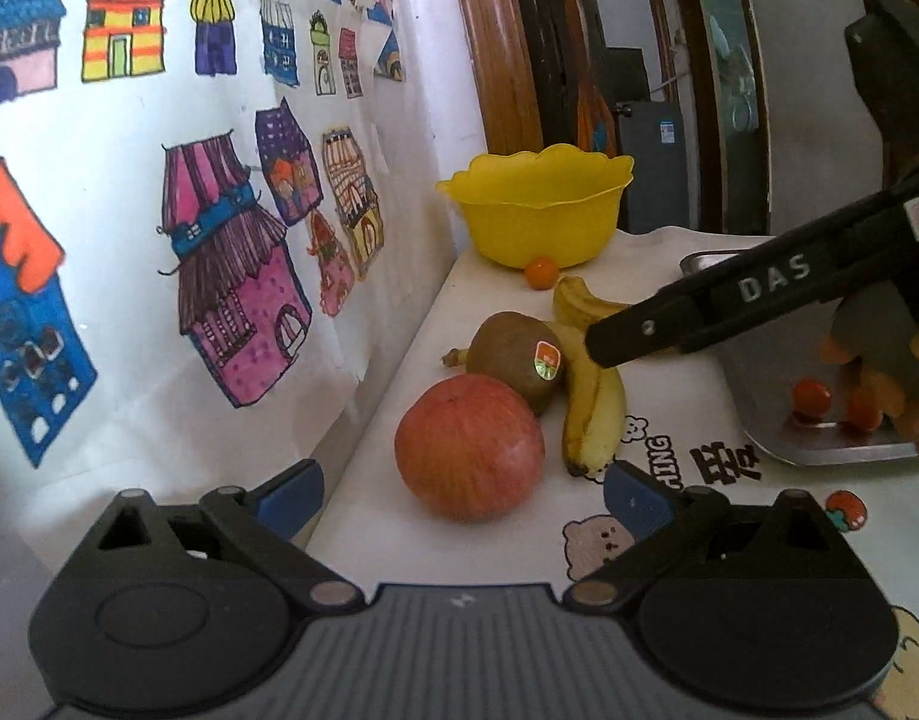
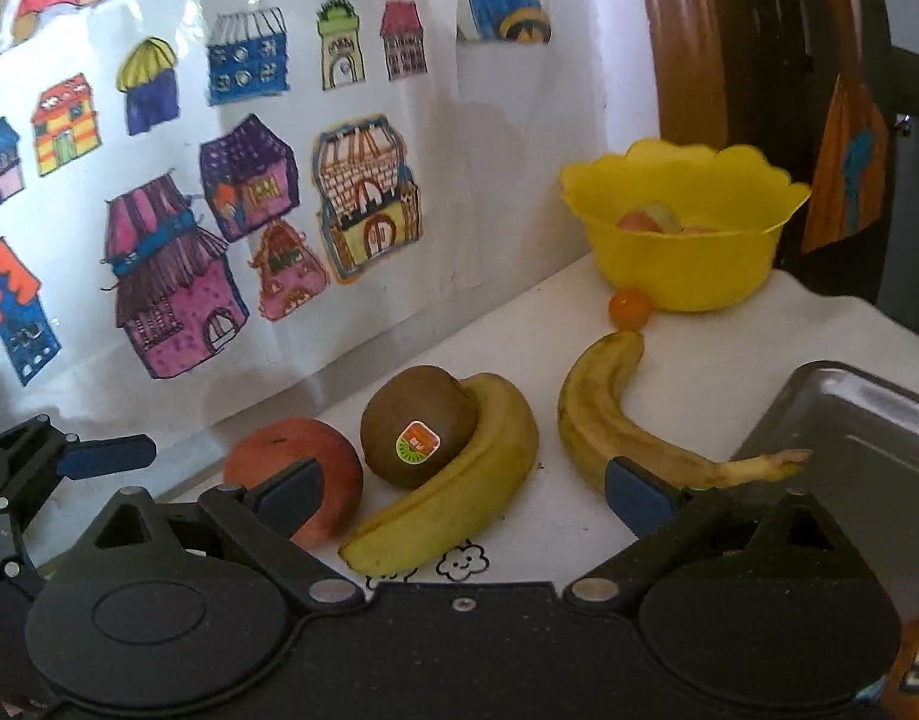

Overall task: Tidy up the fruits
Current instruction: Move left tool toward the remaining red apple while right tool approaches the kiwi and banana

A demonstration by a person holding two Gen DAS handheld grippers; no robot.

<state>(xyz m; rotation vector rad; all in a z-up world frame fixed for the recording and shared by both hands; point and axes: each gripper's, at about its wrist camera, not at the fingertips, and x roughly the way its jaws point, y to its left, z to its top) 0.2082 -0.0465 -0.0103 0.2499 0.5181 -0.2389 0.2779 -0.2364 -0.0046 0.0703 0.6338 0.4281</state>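
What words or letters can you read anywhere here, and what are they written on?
"DAS": white letters on the black arm of the right gripper.
"HING": the end of a word printed on the tablecloth; its start is hidden.
Two bold Chinese characters beside it: upside down, not readable.
The kiwi's sticker: too small to read.
The grey appliance's label: too blurred.

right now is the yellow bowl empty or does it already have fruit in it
Not empty. The right wrist view looks over the rim of the yellow bowl and shows pale reddish fruit pieces inside. How many, I cannot tell.
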